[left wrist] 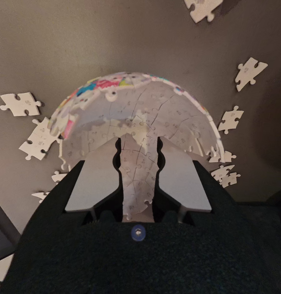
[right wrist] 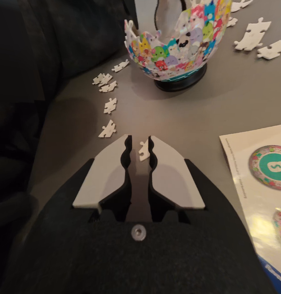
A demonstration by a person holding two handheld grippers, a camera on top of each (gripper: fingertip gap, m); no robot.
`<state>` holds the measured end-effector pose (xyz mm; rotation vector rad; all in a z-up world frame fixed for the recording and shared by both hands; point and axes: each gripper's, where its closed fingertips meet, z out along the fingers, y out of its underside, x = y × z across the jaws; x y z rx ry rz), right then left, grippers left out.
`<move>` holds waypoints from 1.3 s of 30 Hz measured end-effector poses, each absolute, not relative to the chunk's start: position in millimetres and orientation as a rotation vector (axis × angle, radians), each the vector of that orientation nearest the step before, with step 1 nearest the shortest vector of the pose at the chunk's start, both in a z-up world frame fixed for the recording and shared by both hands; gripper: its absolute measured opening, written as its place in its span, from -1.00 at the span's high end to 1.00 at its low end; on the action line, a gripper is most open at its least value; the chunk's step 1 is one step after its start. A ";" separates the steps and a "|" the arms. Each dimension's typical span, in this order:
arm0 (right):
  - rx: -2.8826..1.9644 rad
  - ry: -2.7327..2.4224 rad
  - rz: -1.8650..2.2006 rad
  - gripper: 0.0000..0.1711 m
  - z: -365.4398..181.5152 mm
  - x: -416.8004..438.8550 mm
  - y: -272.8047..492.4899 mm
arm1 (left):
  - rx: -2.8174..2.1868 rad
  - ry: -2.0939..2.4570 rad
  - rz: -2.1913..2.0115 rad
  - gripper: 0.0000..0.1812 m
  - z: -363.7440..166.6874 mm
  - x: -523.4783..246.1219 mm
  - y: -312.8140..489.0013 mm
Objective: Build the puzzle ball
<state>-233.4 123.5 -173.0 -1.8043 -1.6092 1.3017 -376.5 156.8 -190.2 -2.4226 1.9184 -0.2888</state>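
Looking down my left tool (left wrist: 138, 140), I see its two fingers spread apart and gripping nothing, poised over the hollow of the half-built puzzle ball (left wrist: 152, 114). The ball's white inner face fills the space ahead of and between the fingers, with its coloured outer skin curling over the far left rim. Loose white pieces (left wrist: 21, 103) lie on the grey tabletop (left wrist: 88, 39) on both sides of the ball.

Along my right tool (right wrist: 140, 138), the fingers are parted, with one white piece (right wrist: 143, 150) between the tips, against the right finger; whether it is gripped I cannot tell. Ahead and slightly right, the ball (right wrist: 176, 47) sits on a black stand (right wrist: 181, 82), open at the top. More loose pieces trail ahead on the left, and a printed sheet (right wrist: 241, 167) lies to my right.
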 end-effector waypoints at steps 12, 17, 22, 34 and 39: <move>-1.764 -1.736 1.357 0.78 -183.2 -233.4 98.6 | -2.380 2.036 -0.375 0.54 -199.3 -367.2 158.1; -1.764 -1.740 1.384 0.78 -183.0 -233.8 96.1 | -2.367 2.098 -0.366 0.54 -204.7 -368.8 153.7; -1.752 -1.766 1.380 0.78 -183.8 -234.3 92.3 | -2.369 2.110 -0.331 0.54 -208.0 -370.4 157.2; -1.750 -1.807 1.380 0.79 -188.0 -235.1 85.8 | -2.363 2.174 -0.320 0.68 -210.6 -372.5 153.6; -1.745 -1.822 1.376 0.79 -188.9 -235.5 83.4 | -2.346 2.191 -0.301 0.68 -210.4 -373.0 152.9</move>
